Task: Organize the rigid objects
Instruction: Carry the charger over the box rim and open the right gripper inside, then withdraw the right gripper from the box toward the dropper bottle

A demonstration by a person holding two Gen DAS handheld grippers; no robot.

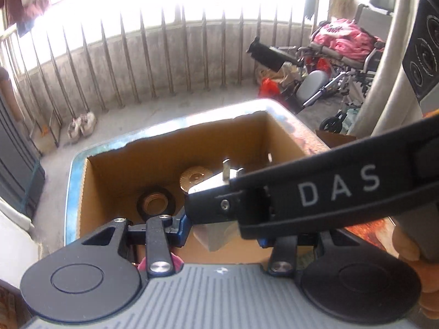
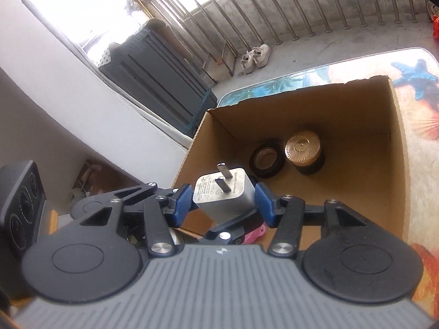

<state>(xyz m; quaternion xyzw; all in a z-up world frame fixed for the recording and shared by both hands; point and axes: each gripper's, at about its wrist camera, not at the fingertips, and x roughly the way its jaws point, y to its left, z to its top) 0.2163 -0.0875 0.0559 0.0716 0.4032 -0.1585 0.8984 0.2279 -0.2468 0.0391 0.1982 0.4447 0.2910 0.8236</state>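
A white plug adapter (image 2: 223, 194) with two metal prongs is held between the blue pads of my right gripper (image 2: 223, 201), over the near edge of an open cardboard box (image 2: 397, 142). The same adapter (image 1: 216, 183) shows in the left wrist view, partly hidden by my right gripper's arm (image 1: 315, 192). My left gripper (image 1: 222, 230) is open, just below and around the adapter, not pressing on it. Inside the box lie a black tape roll (image 2: 266, 161) (image 1: 155, 201) and a jar with a ribbed gold lid (image 2: 303, 148) (image 1: 195, 178).
The box stands on a table with a colourful sea-print top (image 2: 422, 109). A pink object (image 2: 256, 233) lies under the grippers. A metal railing (image 1: 164, 63), shoes (image 1: 82, 126) and a wheelchair (image 1: 343, 63) are behind; a dark cabinet (image 2: 159, 82) is to the left.
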